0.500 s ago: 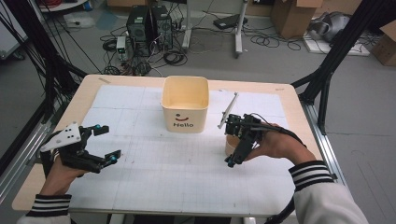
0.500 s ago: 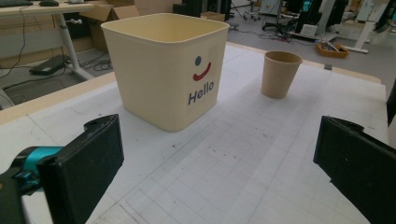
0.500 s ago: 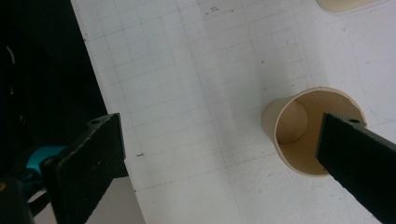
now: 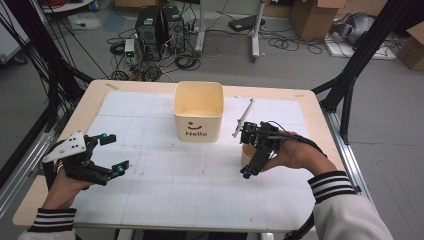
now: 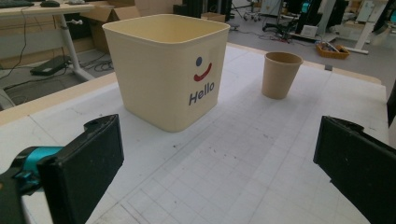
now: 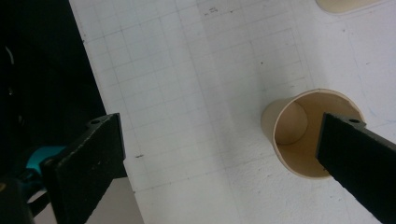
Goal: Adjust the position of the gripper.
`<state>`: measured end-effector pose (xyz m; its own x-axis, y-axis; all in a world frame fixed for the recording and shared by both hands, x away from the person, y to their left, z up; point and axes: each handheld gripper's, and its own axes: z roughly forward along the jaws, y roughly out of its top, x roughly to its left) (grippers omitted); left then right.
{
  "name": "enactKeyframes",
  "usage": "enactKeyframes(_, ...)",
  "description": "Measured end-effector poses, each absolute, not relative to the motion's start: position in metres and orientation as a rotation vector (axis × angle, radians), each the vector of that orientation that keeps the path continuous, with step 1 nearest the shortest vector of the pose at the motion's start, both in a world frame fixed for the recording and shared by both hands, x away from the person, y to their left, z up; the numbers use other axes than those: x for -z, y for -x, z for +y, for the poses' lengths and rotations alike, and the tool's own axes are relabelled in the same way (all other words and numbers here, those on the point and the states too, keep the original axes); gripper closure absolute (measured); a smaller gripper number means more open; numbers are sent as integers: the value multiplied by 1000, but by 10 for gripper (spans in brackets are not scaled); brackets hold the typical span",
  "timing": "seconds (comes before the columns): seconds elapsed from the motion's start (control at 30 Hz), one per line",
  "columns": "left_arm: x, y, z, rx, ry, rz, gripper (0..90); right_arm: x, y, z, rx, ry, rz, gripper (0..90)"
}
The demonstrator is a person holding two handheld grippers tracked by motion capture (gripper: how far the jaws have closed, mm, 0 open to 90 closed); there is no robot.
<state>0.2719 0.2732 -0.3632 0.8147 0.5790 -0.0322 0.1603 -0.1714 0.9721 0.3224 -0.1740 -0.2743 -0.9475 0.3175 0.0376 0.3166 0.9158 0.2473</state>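
A tan paper cup (image 4: 244, 158) stands upright on the white grid mat, right of a cream square bucket (image 4: 197, 112) printed "Hello". My right gripper (image 4: 246, 150) hovers open right over the cup, pointing down. In the right gripper view the cup (image 6: 299, 140) shows its empty inside, and one jaw overlaps its rim; the right gripper (image 6: 222, 163) holds nothing. My left gripper (image 4: 116, 154) is open near the mat's left edge, aimed at the bucket (image 5: 168, 70) and the cup (image 5: 280, 74); the left gripper (image 5: 217, 172) is empty.
A thin grey rod (image 4: 244, 117) lies on the mat between the bucket and the right hand. The wooden table edge (image 4: 90, 97) frames the mat. Black frame posts (image 4: 350, 85) stand at the table's sides; cables and boxes lie on the floor behind.
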Motion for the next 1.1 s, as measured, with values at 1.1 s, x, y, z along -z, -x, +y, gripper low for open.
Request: enactKeyframes(1.1, 364, -272, 273, -405, -1731, 584, 21, 274, -359, -190, -389, -696, 3006, 3)
